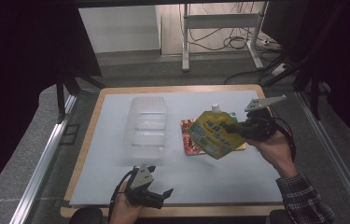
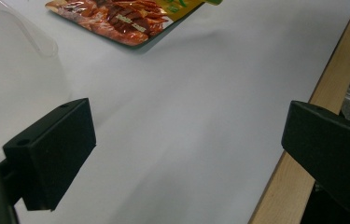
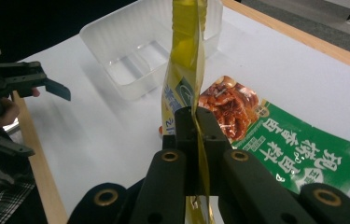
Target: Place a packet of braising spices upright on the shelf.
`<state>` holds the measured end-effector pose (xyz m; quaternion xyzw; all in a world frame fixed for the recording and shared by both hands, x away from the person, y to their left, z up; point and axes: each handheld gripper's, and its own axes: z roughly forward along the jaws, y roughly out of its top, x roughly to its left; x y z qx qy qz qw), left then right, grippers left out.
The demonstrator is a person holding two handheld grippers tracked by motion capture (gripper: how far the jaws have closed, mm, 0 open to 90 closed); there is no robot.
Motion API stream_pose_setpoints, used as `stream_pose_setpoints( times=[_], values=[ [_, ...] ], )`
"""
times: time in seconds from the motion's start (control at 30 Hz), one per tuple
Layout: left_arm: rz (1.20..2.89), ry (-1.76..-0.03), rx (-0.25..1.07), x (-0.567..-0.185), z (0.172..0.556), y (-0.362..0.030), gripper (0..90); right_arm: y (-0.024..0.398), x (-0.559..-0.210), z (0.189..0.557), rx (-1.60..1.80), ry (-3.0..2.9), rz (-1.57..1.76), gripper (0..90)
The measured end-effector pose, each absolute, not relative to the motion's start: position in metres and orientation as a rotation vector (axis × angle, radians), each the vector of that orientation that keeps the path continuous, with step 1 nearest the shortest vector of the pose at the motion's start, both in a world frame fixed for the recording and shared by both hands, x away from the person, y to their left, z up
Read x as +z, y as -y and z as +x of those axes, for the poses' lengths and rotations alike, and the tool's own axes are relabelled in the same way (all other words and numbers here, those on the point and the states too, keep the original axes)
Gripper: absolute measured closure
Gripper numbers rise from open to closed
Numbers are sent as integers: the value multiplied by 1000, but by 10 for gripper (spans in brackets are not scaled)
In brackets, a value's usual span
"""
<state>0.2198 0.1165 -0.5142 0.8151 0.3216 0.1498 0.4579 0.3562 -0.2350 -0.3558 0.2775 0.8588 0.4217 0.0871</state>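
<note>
My right gripper (image 1: 232, 127) is shut on a yellow spout pouch (image 1: 213, 133) with a white cap, held above the table over a flat red and green food packet (image 1: 190, 139). In the right gripper view the pouch (image 3: 185, 70) stands edge-on between the closed jaws, with the packet (image 3: 275, 140) lying beneath. A clear plastic tub (image 1: 146, 127) sits left of the pouch. My left gripper (image 1: 161, 195) rests open near the table's front edge; its jaws stand wide apart over bare white surface, nothing between them (image 2: 186, 154).
The white mat (image 1: 210, 177) lies on a wooden table (image 1: 116, 89). Metal rails run along both sides. A stand with cables (image 1: 219, 32) is on the floor beyond the far edge. The tub's rim (image 2: 23, 28) and the packet (image 2: 116, 21) appear ahead of the left gripper.
</note>
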Motion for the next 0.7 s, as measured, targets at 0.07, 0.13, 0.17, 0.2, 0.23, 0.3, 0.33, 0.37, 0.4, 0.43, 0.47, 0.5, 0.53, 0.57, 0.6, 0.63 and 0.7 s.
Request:
stream_pose_setpoints(
  times=[0.07, 0.13, 0.17, 0.2, 0.23, 0.3, 0.33, 0.37, 0.4, 0.43, 0.47, 0.5, 0.53, 0.57, 0.6, 0.63, 0.7],
  values=[
    [2011, -794, 373, -514, 219, -116, 25, 234, -356, 359, 1258, -2558, 826, 891],
    [2017, -795, 376, -515, 219, -117, 24, 231, -355, 363, 1255, -2559, 818, 891],
    [2019, -795, 380, -515, 219, -117, 23, 230, -355, 364, 1254, -2560, 815, 891],
    [2023, -794, 382, -516, 218, -117, 23, 229, -355, 366, 1250, -2560, 811, 892],
    [2023, -794, 382, -516, 218, -117, 23, 228, -355, 367, 1249, -2560, 807, 891],
    [2030, -799, 391, -516, 218, -117, 22, 226, -354, 369, 1246, -2561, 806, 892],
    [2033, -799, 392, -516, 218, -117, 22, 225, -354, 372, 1248, -2559, 799, 891],
    [2033, -799, 392, -516, 218, -117, 22, 224, -354, 373, 1245, -2560, 797, 891],
    [2037, -799, 394, -517, 218, -118, 22, 224, -354, 374, 1251, -2558, 794, 891],
    [2037, -799, 394, -517, 218, -118, 22, 223, -353, 375, 1253, -2556, 795, 891],
    [2037, -798, 394, -517, 218, -118, 22, 222, -352, 377, 1252, -2557, 797, 891],
    [2037, -798, 394, -517, 217, -118, 22, 222, -352, 377, 1252, -2557, 797, 891],
    [2037, -797, 393, -517, 217, -118, 22, 221, -352, 379, 1254, -2557, 788, 891],
    [2037, -797, 393, -517, 217, -118, 21, 220, -352, 380, 1253, -2557, 791, 891],
    [2032, -796, 392, -517, 217, -118, 19, 217, -351, 383, 1255, -2554, 778, 892],
    [2032, -796, 392, -517, 217, -118, 18, 217, -351, 383, 1255, -2554, 778, 892],
    [2029, -798, 383, -517, 217, -118, 18, 213, -350, 388, 1255, -2551, 771, 891]
  ],
)
